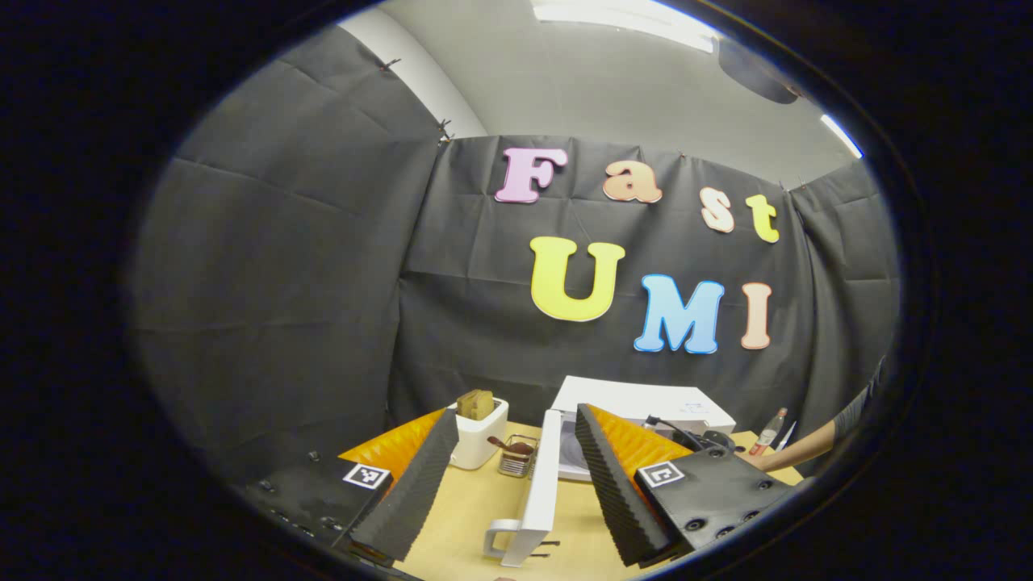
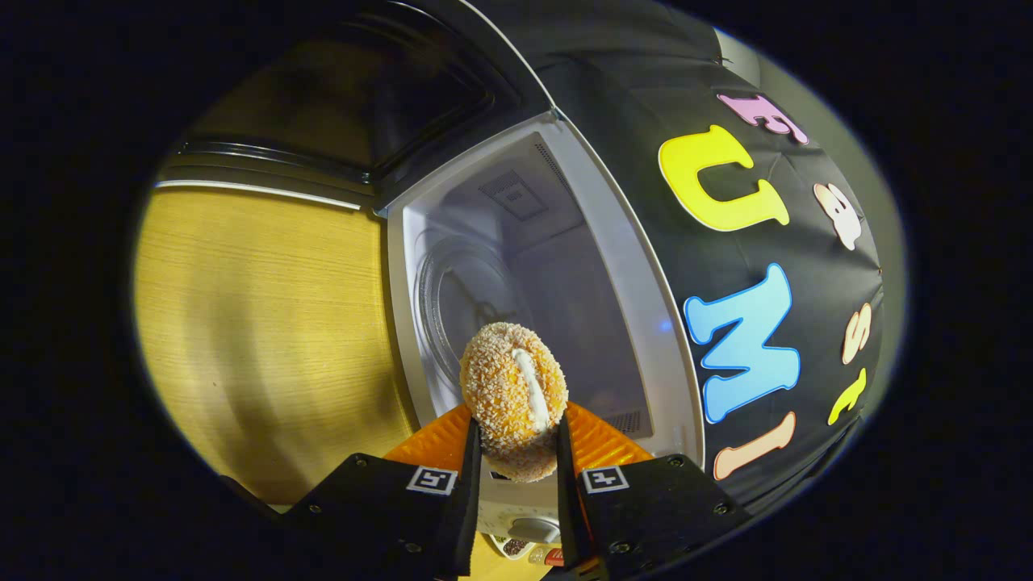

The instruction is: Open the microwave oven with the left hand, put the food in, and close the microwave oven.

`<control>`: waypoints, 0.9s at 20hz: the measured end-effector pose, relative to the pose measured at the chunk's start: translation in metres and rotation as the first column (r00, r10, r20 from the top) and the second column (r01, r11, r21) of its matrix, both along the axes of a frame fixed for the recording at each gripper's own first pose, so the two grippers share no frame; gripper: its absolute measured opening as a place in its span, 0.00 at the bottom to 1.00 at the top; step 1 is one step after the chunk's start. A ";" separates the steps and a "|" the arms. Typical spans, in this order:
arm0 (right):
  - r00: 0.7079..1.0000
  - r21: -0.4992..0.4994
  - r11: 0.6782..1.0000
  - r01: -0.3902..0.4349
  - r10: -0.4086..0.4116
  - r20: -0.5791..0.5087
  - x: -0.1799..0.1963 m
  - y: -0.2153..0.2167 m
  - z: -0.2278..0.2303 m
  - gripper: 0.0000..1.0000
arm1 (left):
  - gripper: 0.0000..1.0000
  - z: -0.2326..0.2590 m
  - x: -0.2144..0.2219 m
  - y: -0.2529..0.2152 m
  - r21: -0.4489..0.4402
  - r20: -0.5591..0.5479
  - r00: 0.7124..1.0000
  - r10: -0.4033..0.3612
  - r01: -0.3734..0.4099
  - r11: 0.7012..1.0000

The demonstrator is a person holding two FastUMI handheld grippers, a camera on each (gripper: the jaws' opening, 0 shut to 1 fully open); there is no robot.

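Seen from the left gripper view: a pale wooden table (image 1: 476,504) inside a booth of black cloth, grey ceiling above with a bright strip light (image 1: 621,18) near the top. On the table, a white microwave (image 1: 646,403) well back, its door (image 1: 542,484) swung wide open and standing edge-on, handle toward the camera. Left of the door, a white toaster (image 1: 480,436) with a brown slice poking out of its slot, and just beside it a small wire rack (image 1: 516,456). To the right of the microwave, a small bottle (image 1: 771,432) and a bare forearm (image 1: 795,450) reaching in from the edge. Left gripper (image 1: 516,492) spread wide, nothing between the fingers, held above the near part of the table. Seen from the right gripper view, tilted sideways: same wooden tabletop at the left, the open door's dark inner window at the top, the white oven cavity straight ahead with its round glass turntable (image 2: 460,311) visible inside. Right gripper (image 2: 516,460) closed narrow on a crumb-coated bun (image 2: 512,395) with a white stripe, both fingers pressing its sides, the bun held just in front of the opening
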State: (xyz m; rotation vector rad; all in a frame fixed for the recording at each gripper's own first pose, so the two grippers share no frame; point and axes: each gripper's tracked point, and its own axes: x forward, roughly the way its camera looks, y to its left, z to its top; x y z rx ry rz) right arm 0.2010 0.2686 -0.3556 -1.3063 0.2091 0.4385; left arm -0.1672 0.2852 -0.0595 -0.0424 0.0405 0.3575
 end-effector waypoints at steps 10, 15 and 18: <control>1.000 -0.046 0.999 0.011 -0.011 -0.001 0.059 0.037 -0.028 0.42 | 0.96 0.002 0.034 0.002 0.018 -0.035 0.997 -0.066 0.067 0.998; 1.000 -0.064 0.998 -0.016 0.017 0.025 0.077 0.053 -0.033 0.43 | 0.94 -0.007 0.035 0.010 0.024 -0.061 0.997 -0.057 0.058 0.998; 1.000 -0.079 0.997 -0.014 0.016 0.024 0.081 0.052 -0.036 0.71 | 0.94 -0.010 0.032 0.016 0.002 -0.056 0.998 -0.036 0.036 0.999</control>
